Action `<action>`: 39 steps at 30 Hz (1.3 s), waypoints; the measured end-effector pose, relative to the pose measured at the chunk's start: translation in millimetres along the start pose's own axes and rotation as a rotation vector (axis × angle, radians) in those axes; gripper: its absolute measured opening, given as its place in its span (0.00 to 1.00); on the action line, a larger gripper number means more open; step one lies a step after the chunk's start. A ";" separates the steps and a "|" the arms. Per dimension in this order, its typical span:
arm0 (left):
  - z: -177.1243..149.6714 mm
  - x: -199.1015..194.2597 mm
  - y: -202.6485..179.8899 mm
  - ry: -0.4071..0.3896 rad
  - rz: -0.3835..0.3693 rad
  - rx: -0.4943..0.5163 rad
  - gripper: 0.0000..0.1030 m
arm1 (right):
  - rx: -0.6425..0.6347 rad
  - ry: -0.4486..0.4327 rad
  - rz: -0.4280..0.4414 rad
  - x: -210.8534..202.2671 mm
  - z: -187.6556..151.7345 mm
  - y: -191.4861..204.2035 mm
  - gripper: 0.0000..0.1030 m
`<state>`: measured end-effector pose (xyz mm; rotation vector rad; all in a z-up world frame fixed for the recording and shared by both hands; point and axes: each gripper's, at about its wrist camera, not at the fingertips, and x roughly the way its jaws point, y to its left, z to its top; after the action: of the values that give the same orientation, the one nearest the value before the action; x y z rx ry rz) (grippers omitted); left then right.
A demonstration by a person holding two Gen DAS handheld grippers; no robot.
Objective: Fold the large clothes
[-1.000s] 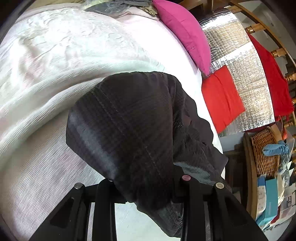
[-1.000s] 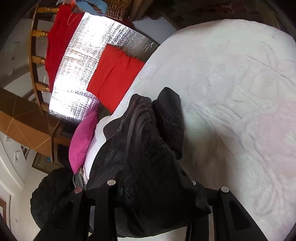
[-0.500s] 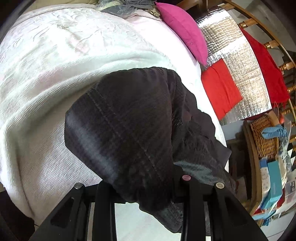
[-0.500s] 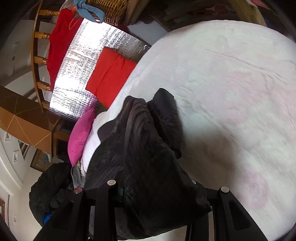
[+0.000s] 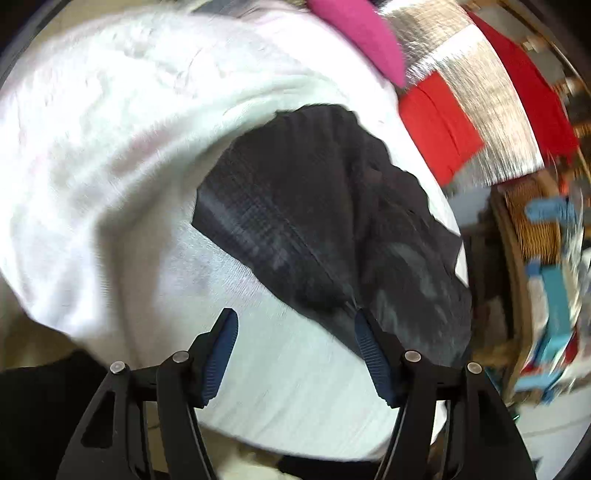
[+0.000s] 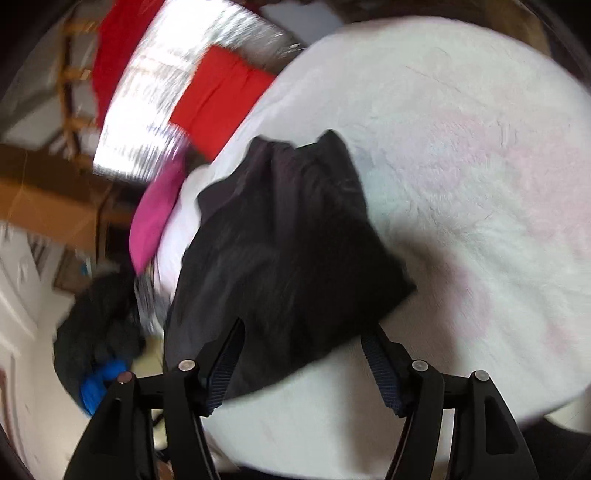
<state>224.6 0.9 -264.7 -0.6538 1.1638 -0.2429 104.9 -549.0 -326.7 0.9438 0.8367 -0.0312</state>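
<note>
Garment on the bed

The garment [image 5: 317,221] lies on the bed [image 5: 110,166], near its edge, just ahead of both claws; a cushion [image 5: 358,33] sits on the bed behind it.

Dark woven cloth garment [image 5: 317,221], matt, faintly checked. White bedspread [image 5: 110,147], soft ribbed textile. Black matt plastic left gripper [image 5: 293,354], blue ridged rubbery pads [image 5: 221,354]. Crinkled shiny silver foil sheet [image 6: 155,110]; woven wicker basket [image 5: 532,221]; smooth pink fabric cushion [image 5: 358,33].

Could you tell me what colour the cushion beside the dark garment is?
Pink cushion, clearest in the left wrist view.
</note>
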 end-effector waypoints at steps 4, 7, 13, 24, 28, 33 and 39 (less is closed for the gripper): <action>15.5 -31.1 -35.9 -0.109 0.021 0.109 0.69 | -0.189 -0.028 0.004 -31.0 -0.5 36.9 0.67; 44.2 -34.3 -69.1 -0.249 0.044 0.173 0.79 | -0.279 -0.086 0.027 -34.4 17.6 70.3 0.67; 111.4 43.6 -105.5 -0.153 0.111 0.151 0.80 | -0.372 -0.103 -0.006 29.2 71.7 129.4 0.67; 152.2 131.3 -141.0 0.027 0.159 0.266 0.80 | -0.434 0.009 -0.257 165.2 135.1 151.1 0.67; 148.3 174.1 -159.3 0.119 0.205 0.374 0.80 | -0.454 0.072 -0.310 190.7 136.0 139.8 0.67; 137.6 198.0 -171.6 0.070 0.271 0.496 0.57 | -0.557 0.056 -0.348 196.1 132.9 147.1 0.31; 128.9 196.1 -186.6 0.000 0.205 0.584 0.19 | -0.577 -0.042 -0.313 185.3 147.1 160.9 0.11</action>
<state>447.0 -200.0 -274.7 -0.0211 1.0803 -0.3876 383.7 -497.7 -288.5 0.2661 0.8818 -0.0755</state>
